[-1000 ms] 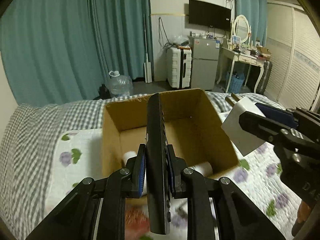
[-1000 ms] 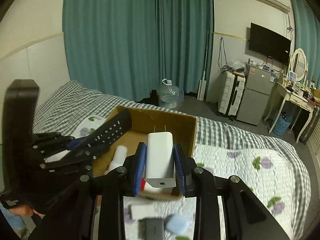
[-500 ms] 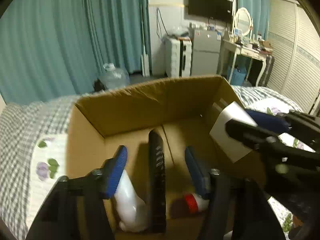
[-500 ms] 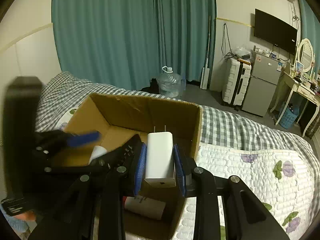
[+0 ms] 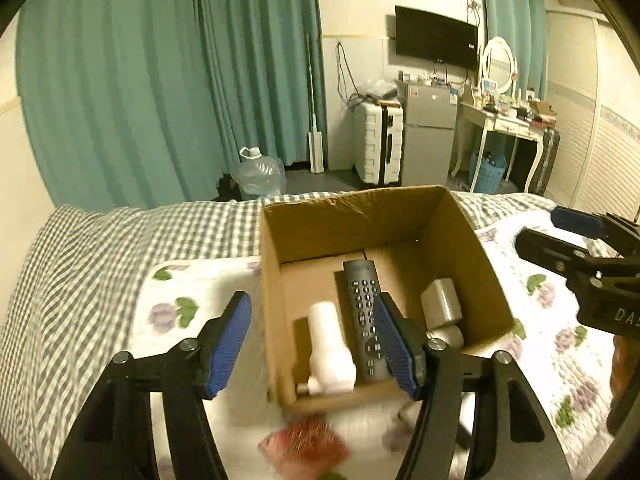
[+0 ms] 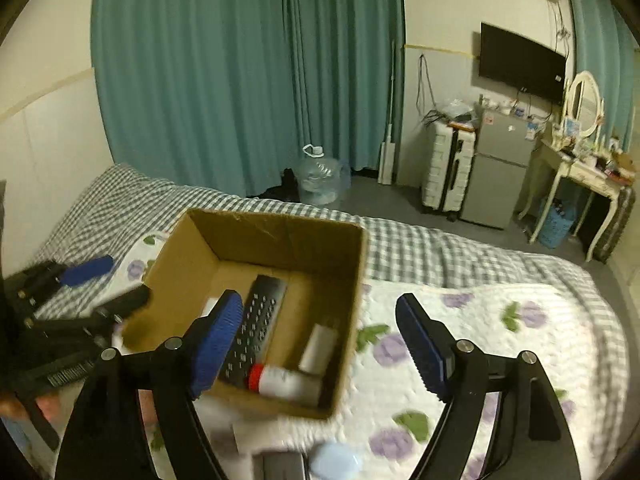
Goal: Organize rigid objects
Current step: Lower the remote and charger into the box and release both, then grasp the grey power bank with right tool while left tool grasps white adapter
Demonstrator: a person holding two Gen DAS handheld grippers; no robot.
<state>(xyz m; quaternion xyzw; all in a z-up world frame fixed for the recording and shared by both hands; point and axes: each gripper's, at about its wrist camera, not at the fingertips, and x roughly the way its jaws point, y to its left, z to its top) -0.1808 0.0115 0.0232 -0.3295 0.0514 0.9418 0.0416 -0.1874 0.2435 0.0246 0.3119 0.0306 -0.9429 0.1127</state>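
On the bed: an open cardboard box [image 5: 384,240] sits on a white quilt [image 6: 500,344] printed with purple flowers and green leaves.
Writing: white letters "DAS" show on the right tool's black body at the right edge of the left wrist view; a barcode sticker on the left tool's body in the right wrist view is too blurred to read.
Left tool [image 5: 316,344]: open and empty, 2 blue ribbed pads spread wide, the left pad over the quilt, the right pad over the box.
Right tool [image 6: 320,340]: open and empty, the left pad over the box, the right pad over the quilt.
Remote control [image 5: 365,312]: black, long, flat, rows of small pale buttons, lying face up in the middle of the box floor.
White bottle [image 5: 330,344]: smooth plastic, lying left of the remote control.
White charger [image 5: 442,304]: blocky, rounded corners, right of the remote control.
Red-capped bottle [image 6: 286,382]: white cylinder lying along the near wall of the box.
Near the box: a blurred red thing [image 5: 304,446] and a pale blue rounded case [image 6: 336,460] on the quilt.
Bedding: grey-and-white checked sheet [image 5: 88,264], far and left.
Room: teal curtains [image 5: 168,80], wall TV [image 5: 436,36], white ribbed suitcase [image 5: 378,144], small grey fridge [image 5: 430,136], white dressing table with oval mirror [image 5: 498,64], clear water jug [image 5: 260,172] on the floor.
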